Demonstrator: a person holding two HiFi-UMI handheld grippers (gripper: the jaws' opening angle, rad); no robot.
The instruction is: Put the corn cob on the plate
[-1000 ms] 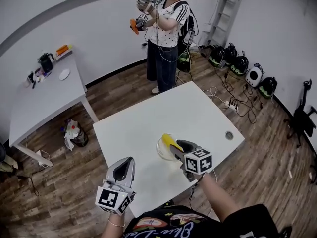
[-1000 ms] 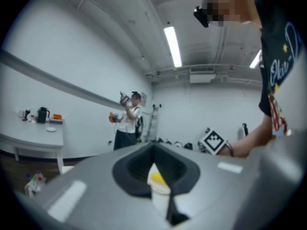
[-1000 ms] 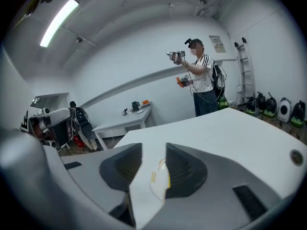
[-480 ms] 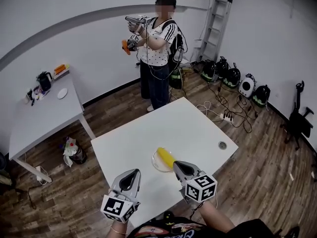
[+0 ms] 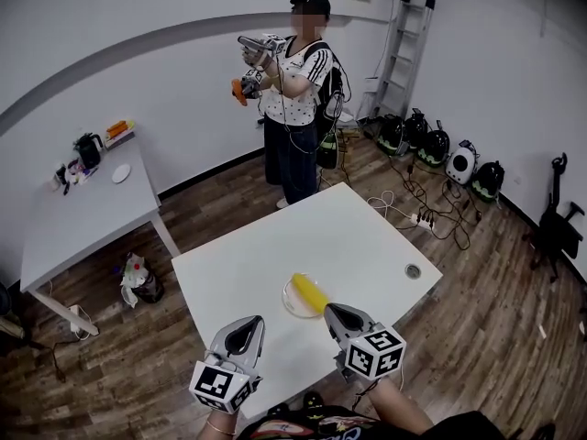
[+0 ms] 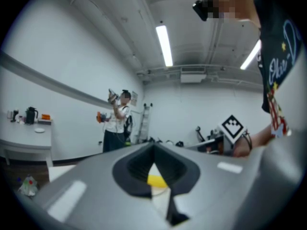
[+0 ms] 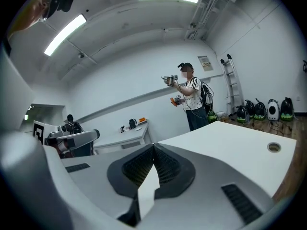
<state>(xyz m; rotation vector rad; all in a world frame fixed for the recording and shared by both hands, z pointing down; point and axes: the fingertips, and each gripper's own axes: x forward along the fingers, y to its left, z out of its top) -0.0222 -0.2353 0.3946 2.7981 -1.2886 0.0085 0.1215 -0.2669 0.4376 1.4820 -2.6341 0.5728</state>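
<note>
My left tool (image 5: 251, 321) is clenched on nothing. Its two tips meet, and through the small gap behind them I see only a bit of yellow. My right tool (image 5: 329, 308) is clenched too, with nothing in it; its own view shows just the bare white surface (image 5: 266, 246) past the closed tips. Both hang over the near edge of the surface, side by side and apart from each other, pointing away from me. The corn cob (image 5: 309, 291) lies on the plate (image 5: 290, 306) — a clear round dish just beyond the right tool's tips. The cob lies slantwise, its far end toward the left. Beyond the far side of the surface a person (image 5: 295, 99) stands holding up tools of their own, and far to the left stands a second surface (image 5: 73, 218) with small things on it.
</note>
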